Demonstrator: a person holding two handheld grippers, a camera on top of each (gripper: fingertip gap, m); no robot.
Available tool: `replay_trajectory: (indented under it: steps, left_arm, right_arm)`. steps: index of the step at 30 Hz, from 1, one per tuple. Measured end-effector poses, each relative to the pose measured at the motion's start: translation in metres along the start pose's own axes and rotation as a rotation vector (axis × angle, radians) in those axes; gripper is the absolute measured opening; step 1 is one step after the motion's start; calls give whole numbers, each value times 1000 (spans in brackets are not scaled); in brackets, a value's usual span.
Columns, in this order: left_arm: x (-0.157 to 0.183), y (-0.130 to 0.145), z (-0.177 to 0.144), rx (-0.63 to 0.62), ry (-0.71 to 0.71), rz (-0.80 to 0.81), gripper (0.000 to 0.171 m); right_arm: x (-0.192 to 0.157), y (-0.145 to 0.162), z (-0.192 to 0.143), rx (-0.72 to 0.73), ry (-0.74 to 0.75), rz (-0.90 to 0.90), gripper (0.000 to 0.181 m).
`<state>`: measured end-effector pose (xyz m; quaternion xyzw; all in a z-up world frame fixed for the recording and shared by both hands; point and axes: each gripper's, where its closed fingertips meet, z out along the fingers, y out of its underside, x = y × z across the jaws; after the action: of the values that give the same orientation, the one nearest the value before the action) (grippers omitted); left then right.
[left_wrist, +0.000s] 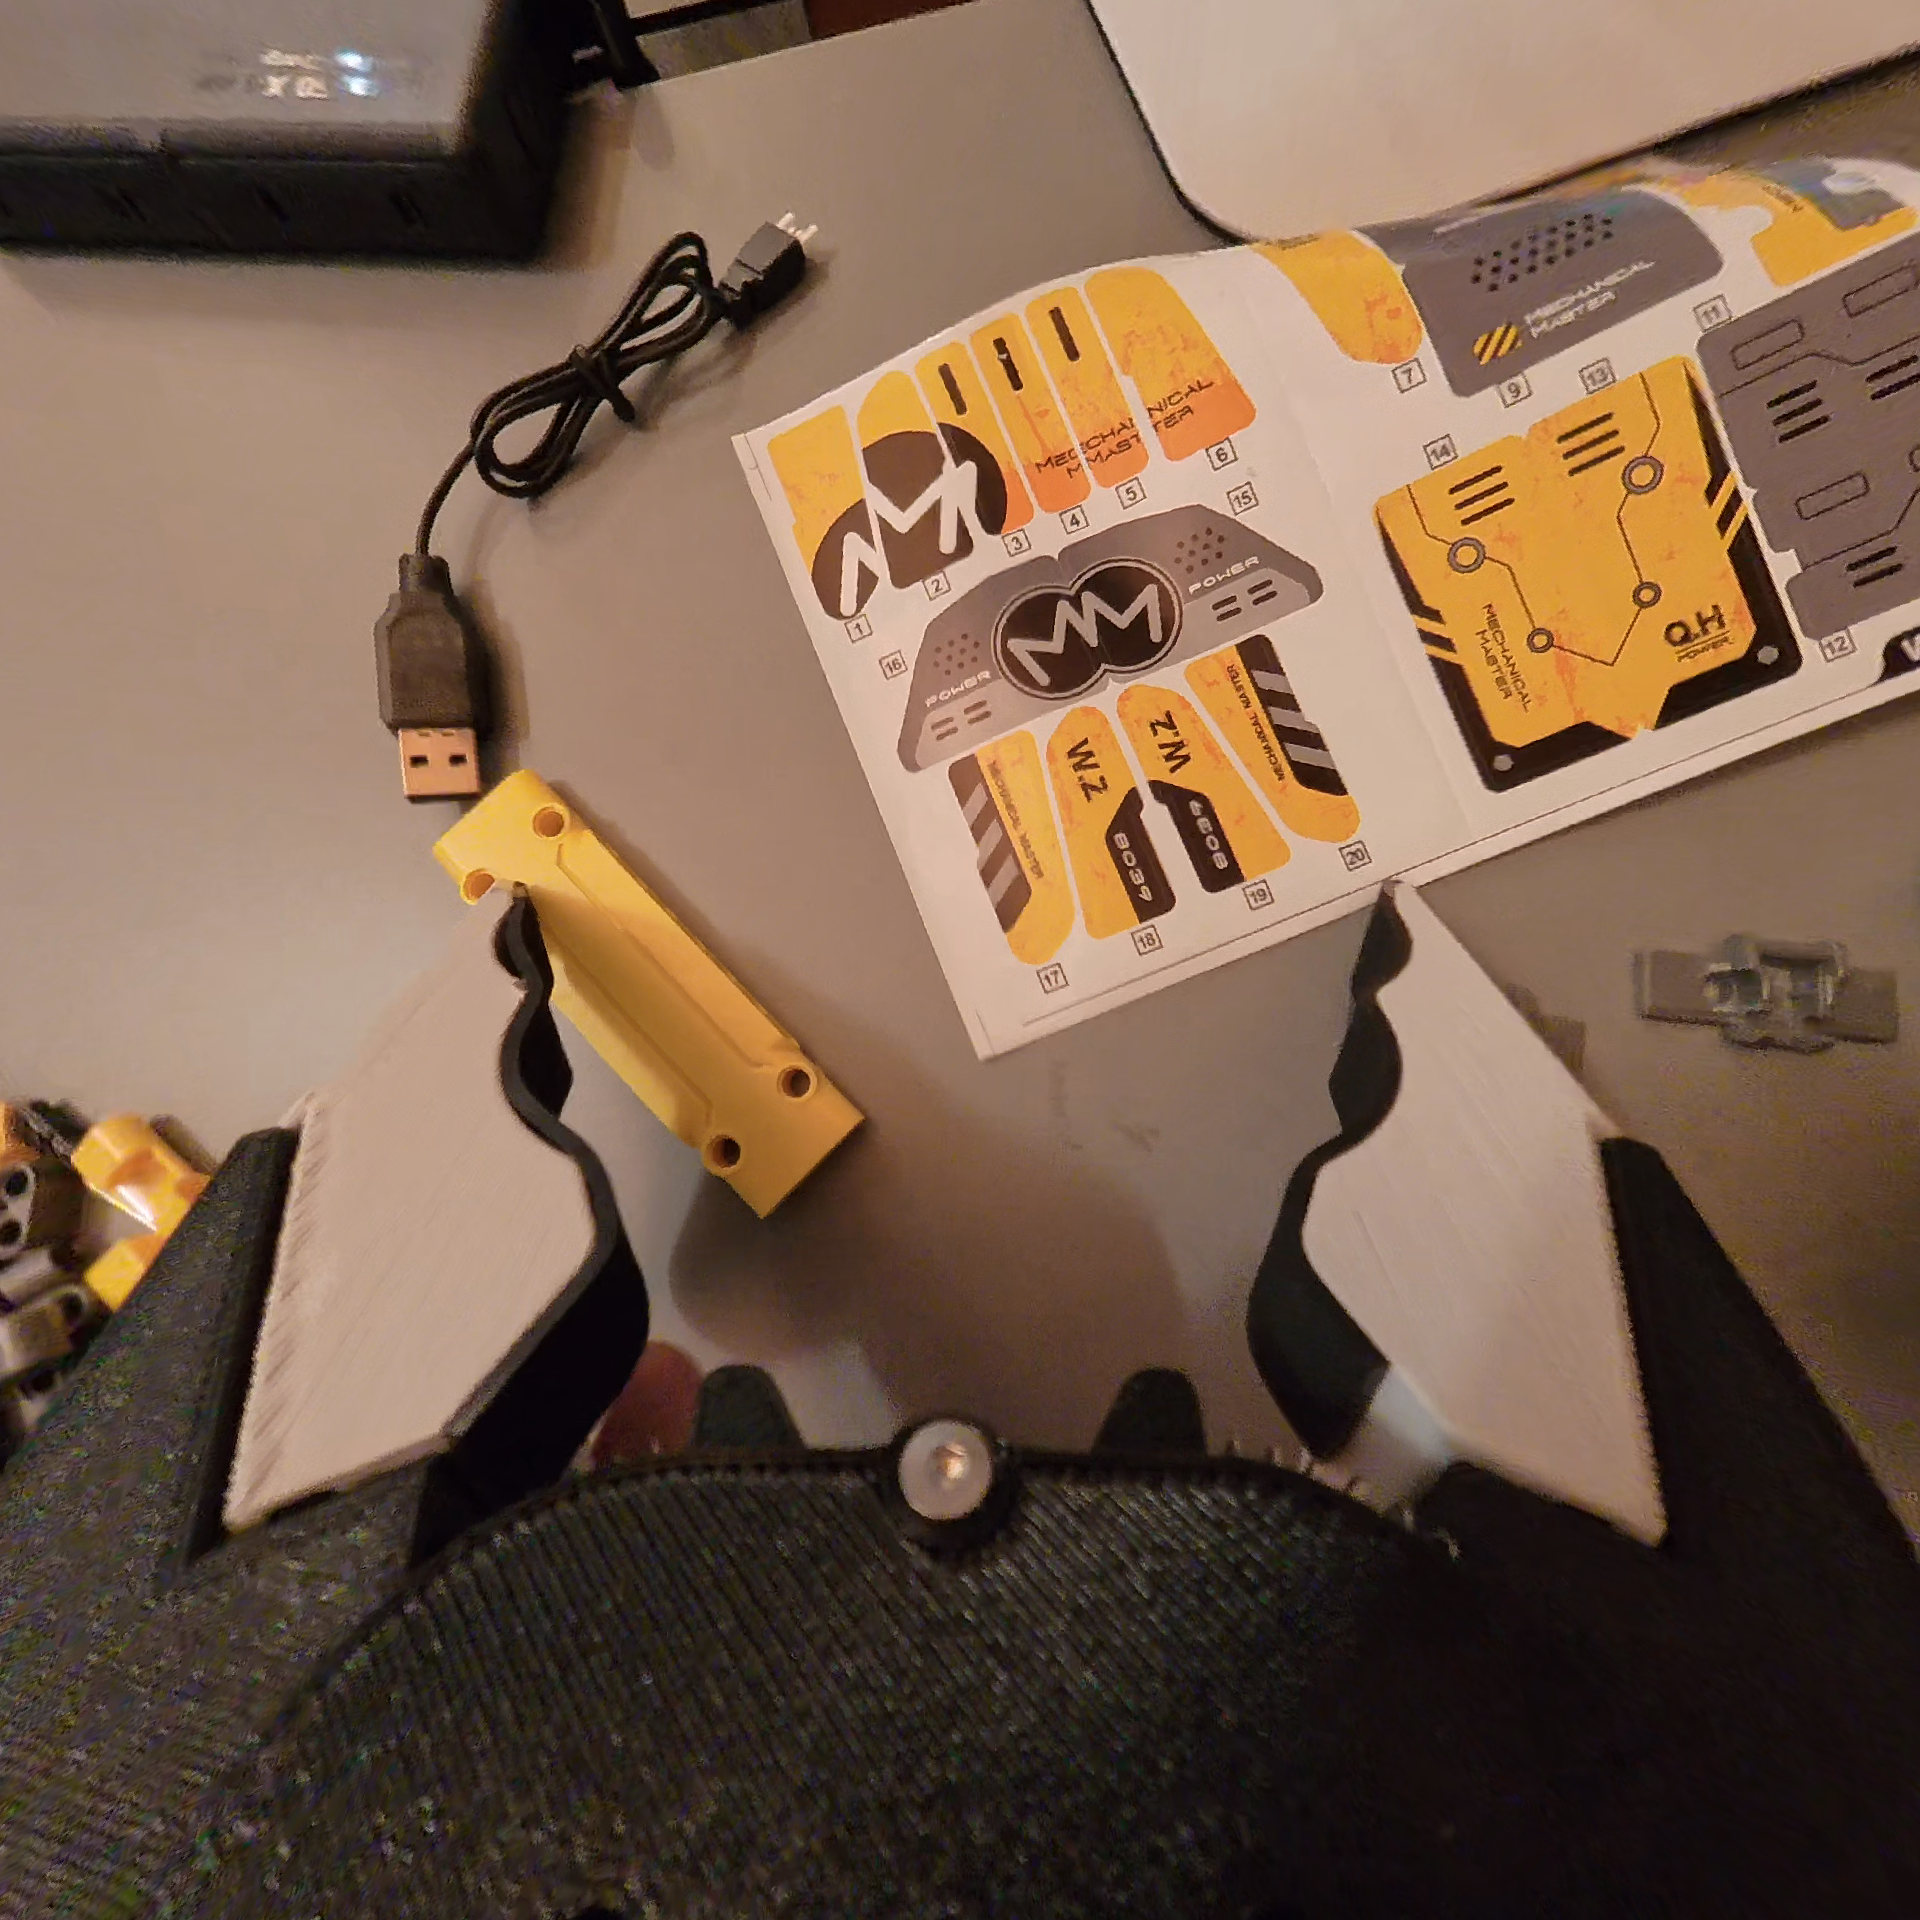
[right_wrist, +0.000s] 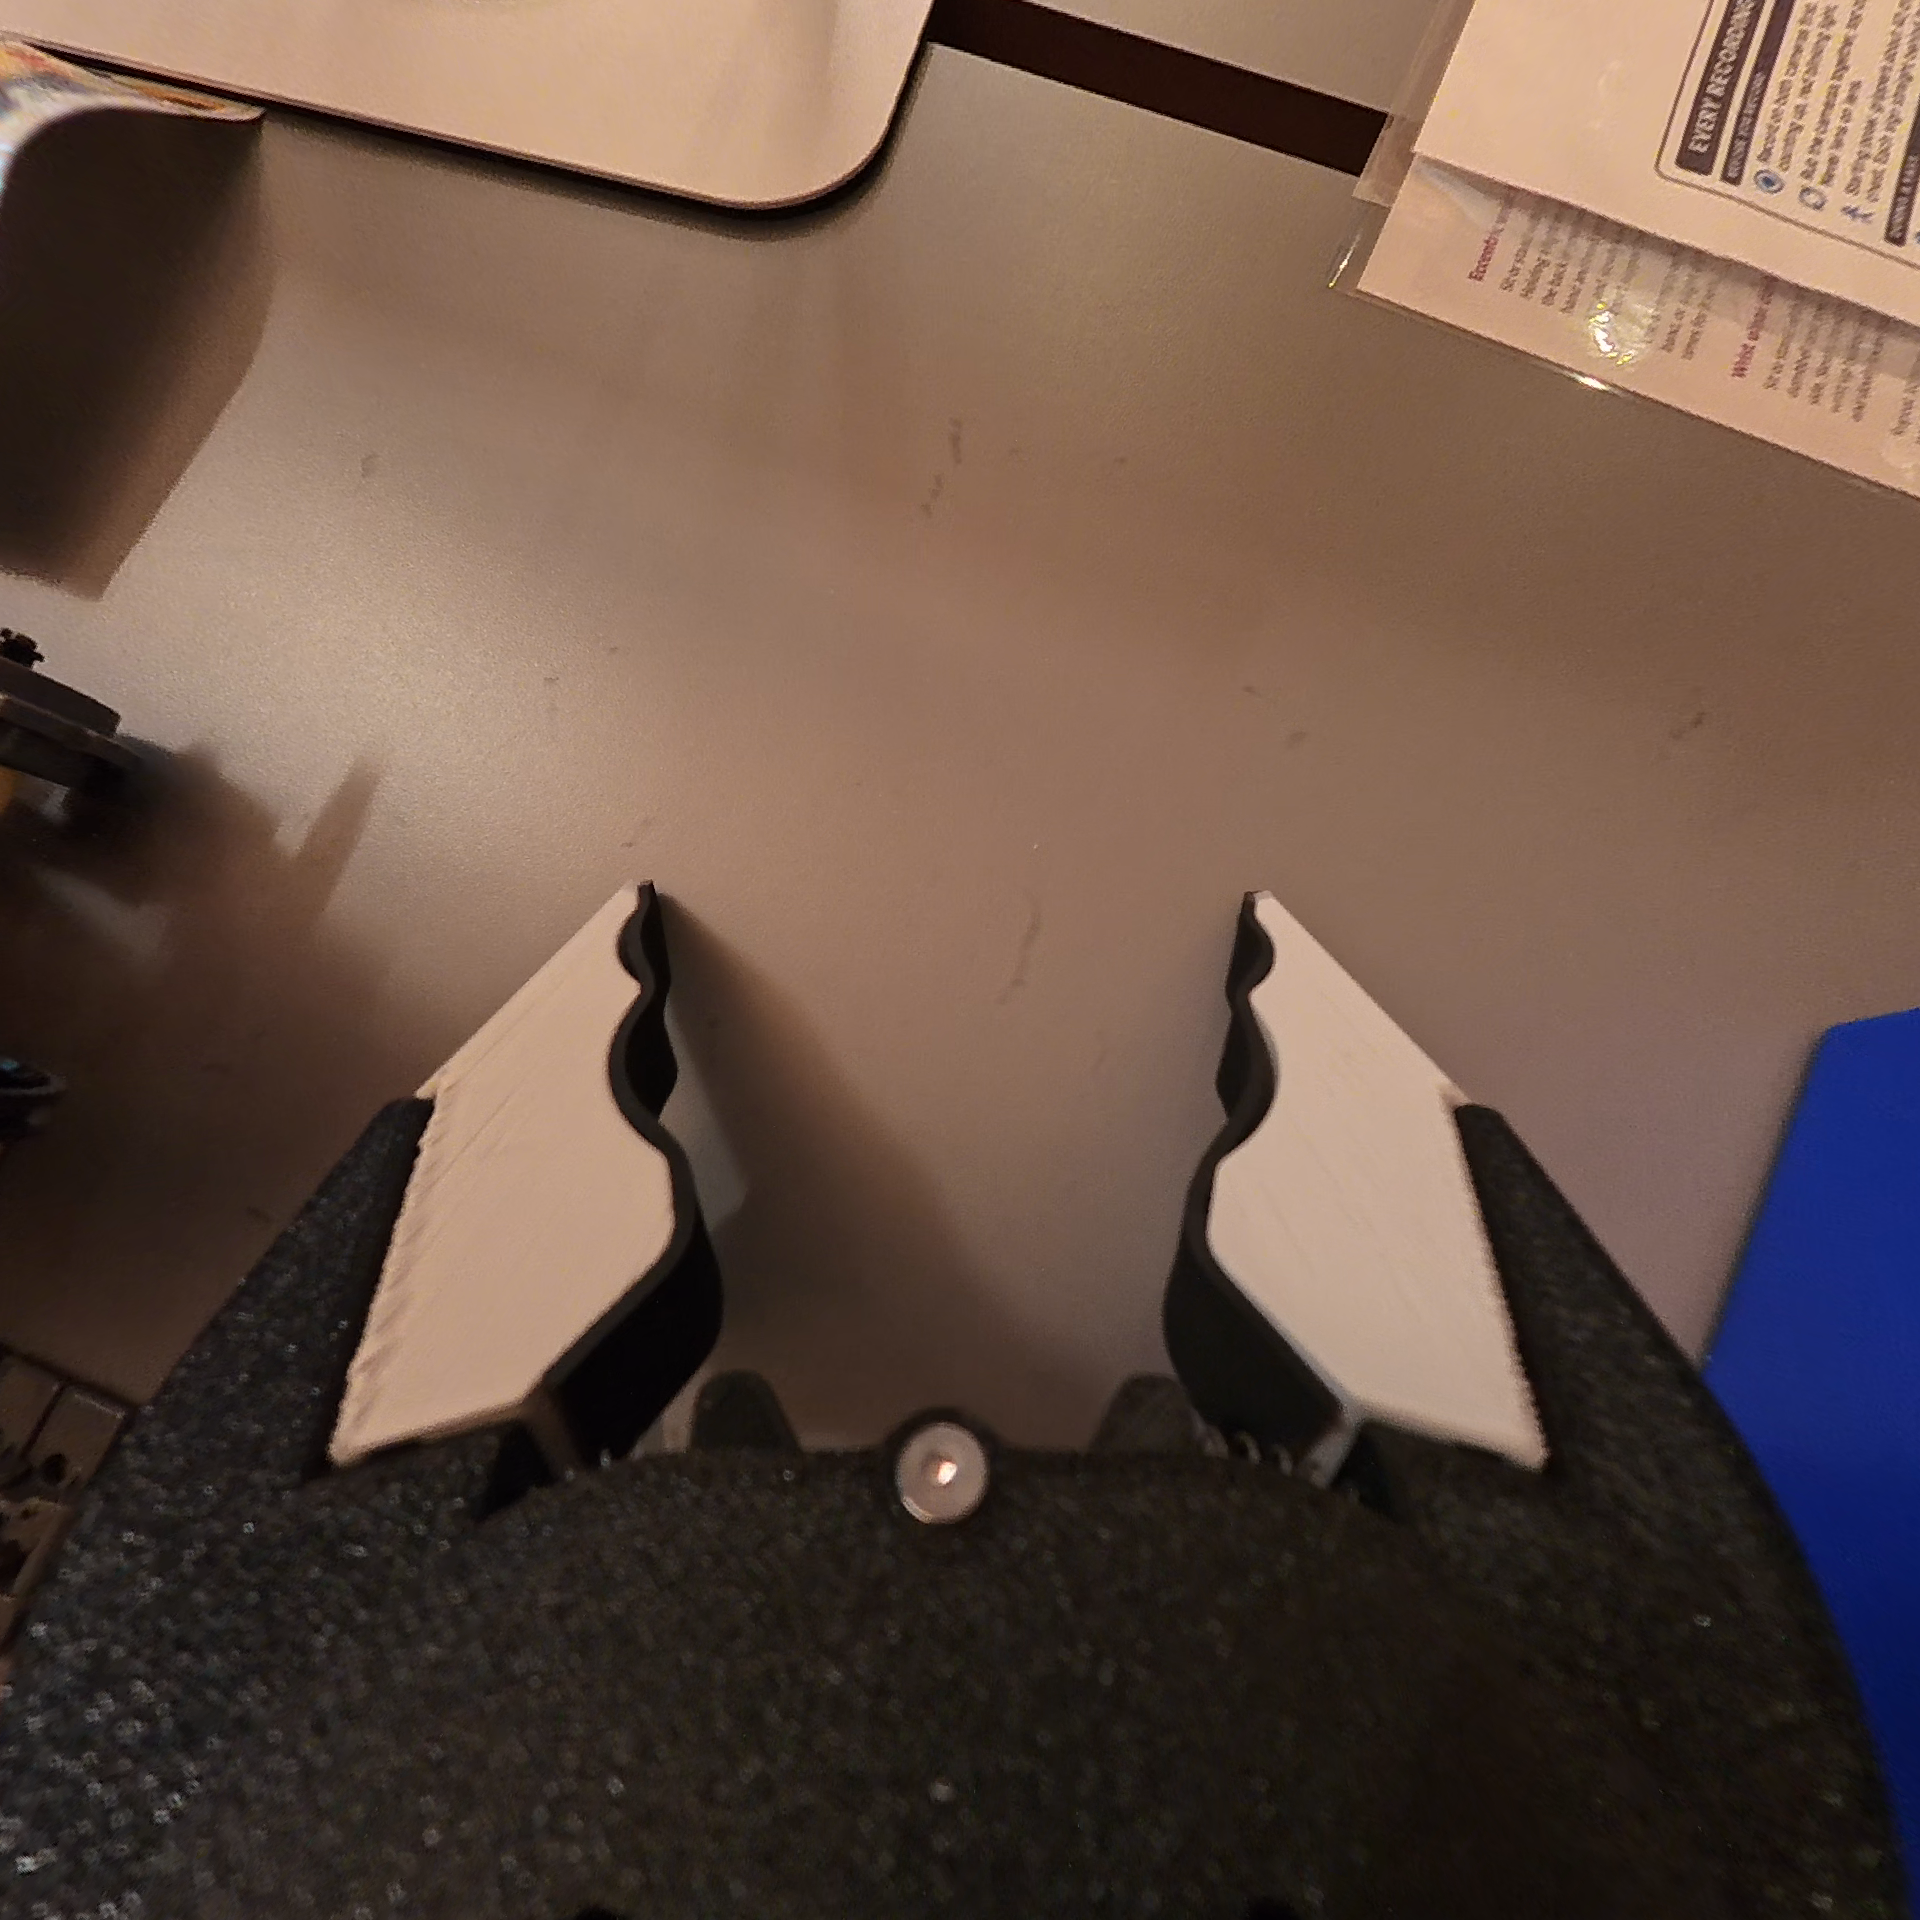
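My left gripper (left_wrist: 951, 904) is wide open and empty above the grey table (left_wrist: 260, 540). A long yellow plastic panel with pin holes (left_wrist: 665, 997) lies flat, partly under the left finger (left_wrist: 416, 1195). A black USB cable (left_wrist: 436, 665) lies just beyond the panel, its plug pointing at it. A yellow and grey sticker sheet (left_wrist: 1247, 623) lies ahead and to the right, its corner near the right finger (left_wrist: 1455, 1174). My right gripper (right_wrist: 951, 894) is open and empty over bare grey table (right_wrist: 935, 520).
A dark box (left_wrist: 260, 125) stands at the far left. A small grey part (left_wrist: 1766, 992) lies right. Several yellow and grey building pieces (left_wrist: 73, 1226) are piled at the left edge. A white board (right_wrist: 520, 83), printed papers in a clear sleeve (right_wrist: 1662, 208) and a blue object (right_wrist: 1829, 1299) border the right gripper's area.
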<state>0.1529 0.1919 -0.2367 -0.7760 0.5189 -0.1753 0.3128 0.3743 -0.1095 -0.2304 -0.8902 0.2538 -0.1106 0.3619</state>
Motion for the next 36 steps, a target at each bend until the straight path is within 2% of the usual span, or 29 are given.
replay_trajectory:
  steps: [3,5,7,11,12,13,16,21,23,25,27,29,32,34,36]
  left_arm:
    - [-3,-4,2,-1,17,14,150]
    - [-7,-14,-2,65,-25,16,141]
    - [-9,-29,-15,134,-94,85,140]
    - [-7,-66,-66,337,-269,246,140]
    - [-10,-74,-83,401,-348,273,129]
    - [-11,-79,-101,450,-425,303,110]
    - [0,-77,-138,474,-518,322,109]
    - [44,-51,-174,486,-326,236,113]
    - [75,-37,-182,477,-149,210,118]
    - [122,-21,-191,457,102,222,128]
    - [169,-3,-202,438,328,223,118]
    - [208,15,-207,410,477,236,107]
    - [243,35,-197,384,533,287,90]
    - [259,46,-189,354,546,339,73]
    - [274,55,-182,308,565,391,65]
  right_arm:
    - [0,0,0,0,-1,0,107]
    - [-1,1,-1,1,-6,-8,105]
    - [-3,2,-4,7,-17,-20,96]
    - [-8,-10,-26,95,-35,-2,95]
    - [-9,-14,-34,124,-41,7,95]
    - [-12,-16,-43,150,-51,16,95]
    - [-24,-18,-65,219,-88,29,94]
    - [-48,-10,-87,294,-149,28,90]
    - [-62,-2,-93,310,-202,22,84]
    - [-75,10,-96,297,-247,7,78]
    - [-83,22,-96,263,-272,-11,77]
    - [-91,29,-96,248,-301,-26,69]
    - [-105,32,-96,231,-370,-31,63]
    - [-109,38,-93,195,-396,-35,63]
    - [-109,43,-90,162,-393,-35,64]
